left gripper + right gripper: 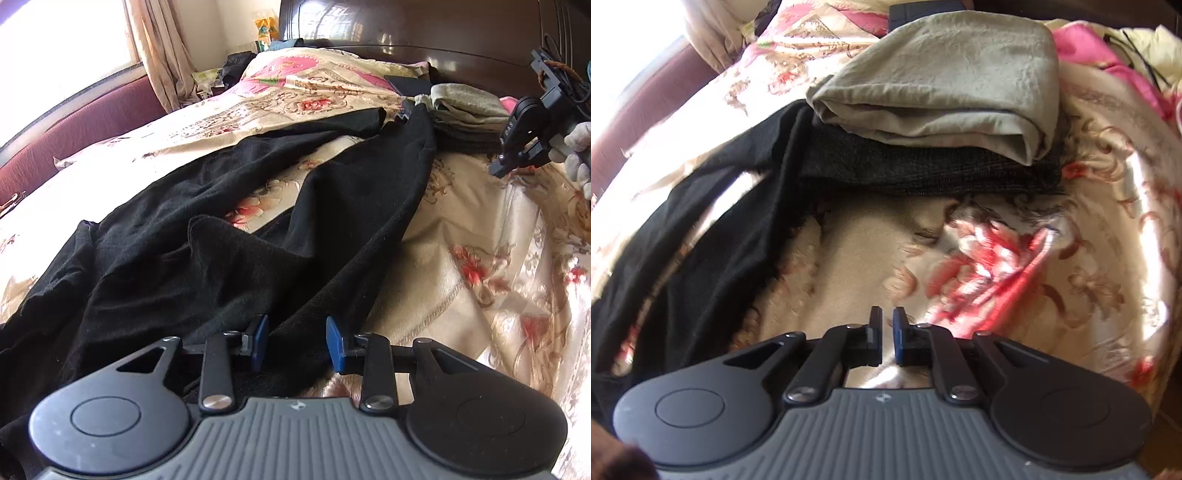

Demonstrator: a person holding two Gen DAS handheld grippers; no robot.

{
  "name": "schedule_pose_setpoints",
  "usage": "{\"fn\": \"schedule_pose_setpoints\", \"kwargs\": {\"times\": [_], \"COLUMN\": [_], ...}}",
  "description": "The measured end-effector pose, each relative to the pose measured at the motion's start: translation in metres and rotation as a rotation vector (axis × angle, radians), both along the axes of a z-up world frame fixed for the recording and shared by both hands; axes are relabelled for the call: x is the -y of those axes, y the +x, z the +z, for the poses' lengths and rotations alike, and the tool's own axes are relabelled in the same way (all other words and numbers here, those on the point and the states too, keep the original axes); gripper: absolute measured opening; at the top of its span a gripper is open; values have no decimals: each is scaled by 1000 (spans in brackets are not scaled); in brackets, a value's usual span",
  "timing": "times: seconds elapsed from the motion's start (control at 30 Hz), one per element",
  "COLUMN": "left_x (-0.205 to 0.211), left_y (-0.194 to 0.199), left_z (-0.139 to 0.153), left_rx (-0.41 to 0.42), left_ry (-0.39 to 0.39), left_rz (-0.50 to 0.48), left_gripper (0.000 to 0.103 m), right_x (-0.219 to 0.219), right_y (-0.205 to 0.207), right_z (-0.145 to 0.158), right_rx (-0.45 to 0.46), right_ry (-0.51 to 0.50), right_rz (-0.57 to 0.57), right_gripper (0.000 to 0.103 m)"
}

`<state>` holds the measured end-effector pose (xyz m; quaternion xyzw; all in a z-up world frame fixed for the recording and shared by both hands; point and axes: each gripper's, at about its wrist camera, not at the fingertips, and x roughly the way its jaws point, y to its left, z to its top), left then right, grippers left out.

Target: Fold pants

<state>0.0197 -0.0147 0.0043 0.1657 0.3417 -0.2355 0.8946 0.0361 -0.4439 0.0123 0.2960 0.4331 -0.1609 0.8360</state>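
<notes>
On a floral bedspread point(480, 229), black pants point(221, 229) lie spread and rumpled; the left gripper point(297, 345) hovers over them, jaws parted, empty; the right gripper point(886, 338), jaws nearly closed, holds nothing.

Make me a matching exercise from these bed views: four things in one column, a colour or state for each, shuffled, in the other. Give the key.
Things:
1. pants
2. folded cloth on top of the stack
3. left claw
4. right claw

Descriptions:
A. nearly shut, nothing between the pads
B. black, spread unfolded across the bedspread
C. open over black fabric
D. olive-beige, lying on a dark folded garment

Pairs: 1-B, 2-D, 3-C, 4-A
</notes>
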Motion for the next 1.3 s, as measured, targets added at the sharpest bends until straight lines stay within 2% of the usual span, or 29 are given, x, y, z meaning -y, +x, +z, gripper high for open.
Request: {"fn": "schedule_pose_setpoints", "kwargs": {"times": [0.07, 0.1, 0.13, 0.2, 0.3, 0.33, 0.37, 0.4, 0.43, 0.47, 0.6, 0.67, 0.7, 0.77, 0.8, 0.83, 0.9, 0.97, 1.07, 1.1, 1.13, 1.2, 1.3], "left_x": [4, 6, 8, 14, 22, 24, 26, 27, 27, 27, 28, 32, 34, 39, 40, 41, 36, 23, -6, -16, -27, -49, -81], "left_y": [3, 4, 6, 9, 14, 15, 15, 15, 15, 15, 16, 15, 14, 15, 15, 14, 7, 0, -1, 2, 6, 17, 43], "left_z": [3, 4, 4, 4, 3, 3, 3, 4, 5, 5, 5, 3, 1, -7, -11, -12, -7, 3, 21, 25, 31, 40, 41], "left_rx": [8, 10, 10, 10, 5, 5, 5, 9, 12, 11, -18, -25, -33, -77, -91, -97, -83, -68, -17, 5, 28, 70, 132], "left_ry": [1, 1, 1, 7, 5, 7, 8, 9, 9, 7, -14, -29, -38, -44, -38, -29, -31, -45, -48, -40, -30, -20, 19], "left_rz": [9, 9, 9, 10, 2, 1, 0, 0, 0, 1, -18, -33, -36, -52, -51, -52, -63, -71, -48, -28, 0, 64, 184], "left_gripper": [48, 48, 48, 48, 49, 49, 49, 49, 49, 49, 49, 49, 49, 49, 49, 49, 49, 49, 52, 52, 54, 58, 67], "right_x": [-2, -3, -5, -9, -13, -14, -14, -11, -6, -3, -9, -2, 1, 1, 1, 3, 4, -2, -30, -43, -57, -90, -145], "right_y": [18, 29, 40, 60, 88, 97, 103, 106, 103, 95, 51, 32, 27, 30, 30, 27, 12, 3, -6, -3, 4, 26, 71], "right_z": [3, 3, 4, 6, 2, -3, -11, -16, -19, -16, 37, 50, 49, 35, 27, 23, 26, 36, 59, 66, 72, 77, 71], "right_rx": [57, 79, 98, 134, 137, 112, 83, 68, 79, 109, 254, 268, 251, 120, 65, 46, 62, 63, 106, 128, 151, 198, 232], "right_ry": [13, 13, 16, 36, -2, -35, -54, -20, 57, 103, -26, -52, -70, -178, -200, -193, -191, -253, -393, -425, -441, -442, -419], "right_rz": [-10, -15, -20, -8, -26, -34, -46, -49, -47, -45, 32, 14, 9, 25, 16, 4, -16, -15, 91, 146, 207, 332, 515], "right_gripper": [25, 41, 49, 49, 59, 57, 49, 17, 6, 6, 5, 5, 5, 12, 15, 15, 15, 17, 18, 22, 34, 46, 45]}}
